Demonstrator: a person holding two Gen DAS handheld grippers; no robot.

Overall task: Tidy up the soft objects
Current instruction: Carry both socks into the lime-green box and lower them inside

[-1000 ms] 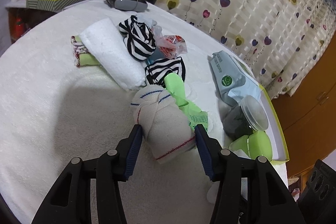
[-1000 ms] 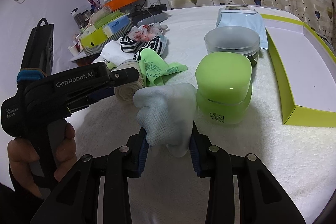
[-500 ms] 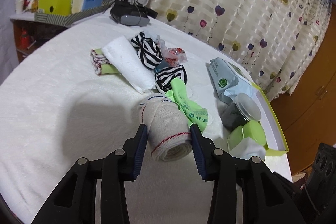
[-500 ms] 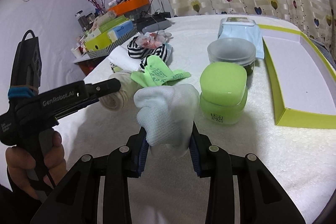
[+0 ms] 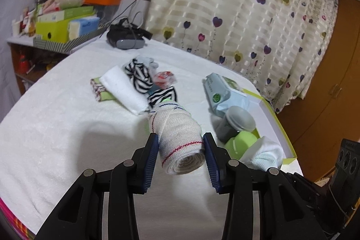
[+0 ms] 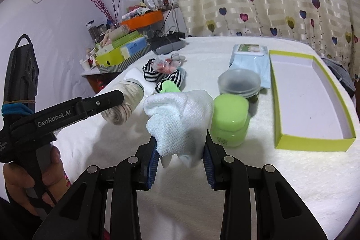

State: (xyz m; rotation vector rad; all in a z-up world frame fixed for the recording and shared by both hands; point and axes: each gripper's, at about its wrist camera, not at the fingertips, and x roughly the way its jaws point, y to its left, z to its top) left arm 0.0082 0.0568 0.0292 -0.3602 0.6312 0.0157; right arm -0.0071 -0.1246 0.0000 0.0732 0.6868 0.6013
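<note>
My left gripper (image 5: 180, 137) is shut on a rolled beige cloth (image 5: 177, 125) with red and blue stitching, held clear of the white bedcover (image 5: 56, 132). The right wrist view shows that same roll (image 6: 126, 93) sticking out beyond the left gripper's fingers (image 6: 108, 98). My right gripper (image 6: 181, 138) is shut on a white and pale blue sock (image 6: 180, 114), also lifted; it appears at the left wrist view's lower right as the sock (image 5: 265, 152). Further back lie striped socks (image 5: 139, 75), a folded white towel (image 5: 121, 87) and a green glove (image 6: 169, 87).
An open green-rimmed box (image 6: 315, 141) lies at the right. Beside it stand a green jar (image 6: 231, 120), a grey lidded jar (image 6: 239, 82) and a wipes pack (image 6: 249, 55). A black headset (image 5: 126, 37) and a cluttered shelf (image 5: 63, 24) are at the back left.
The left jaws closed in on the beige roll and lifted it off the cover. The right gripper rose too, keeping its hold on the white sock.
</note>
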